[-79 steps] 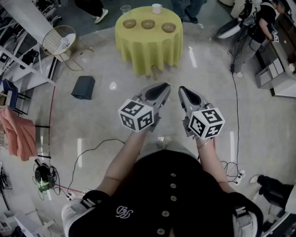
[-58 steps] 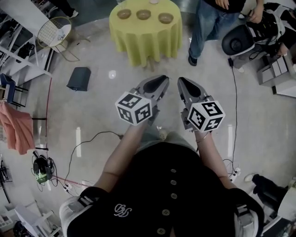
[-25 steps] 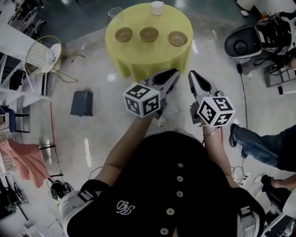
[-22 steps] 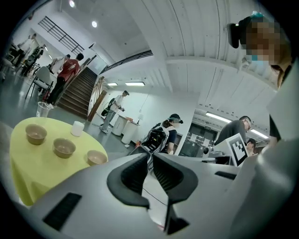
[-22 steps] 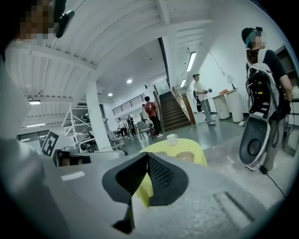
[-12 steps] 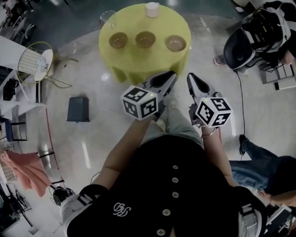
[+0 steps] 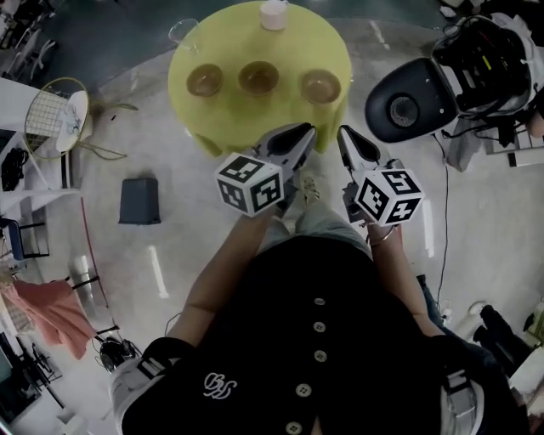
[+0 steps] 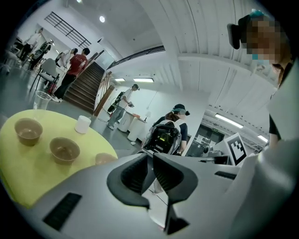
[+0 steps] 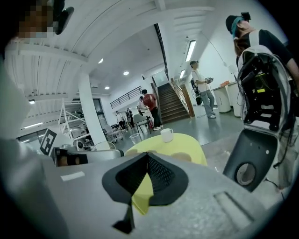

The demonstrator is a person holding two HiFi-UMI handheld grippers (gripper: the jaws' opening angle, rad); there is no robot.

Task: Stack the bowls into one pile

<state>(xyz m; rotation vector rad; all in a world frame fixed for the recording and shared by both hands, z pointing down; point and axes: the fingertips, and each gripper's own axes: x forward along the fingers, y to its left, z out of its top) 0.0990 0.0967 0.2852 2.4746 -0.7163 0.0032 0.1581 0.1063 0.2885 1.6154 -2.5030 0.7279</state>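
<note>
Three brown bowls stand apart in a row on a round yellow table [image 7: 255, 119]: the left bowl [image 7: 205, 80], the middle bowl [image 7: 258, 77] and the right bowl [image 7: 320, 86]. My left gripper [image 7: 304, 130] and right gripper [image 7: 343, 132] hover side by side just short of the table's near edge, both shut and empty. In the left gripper view, the left bowl [image 8: 28, 130] and middle bowl [image 8: 64, 149] show plainly; the right bowl [image 8: 105, 158] is half hidden behind the left gripper [image 8: 152, 156]. The right gripper [image 9: 147, 156] faces the table [image 9: 184, 144].
A white cup [image 7: 274, 14] and a clear glass [image 7: 183, 30] stand at the table's far side. On the floor are a dark bin [image 7: 138, 200], a wire chair [image 7: 51, 119] at left and a grey rounded machine [image 7: 408, 102] at right. People stand farther off.
The table and bowls have drawn nearer in the head view, as I walked up. Both grippers moved forward to the table's near edge, still shut and empty.
</note>
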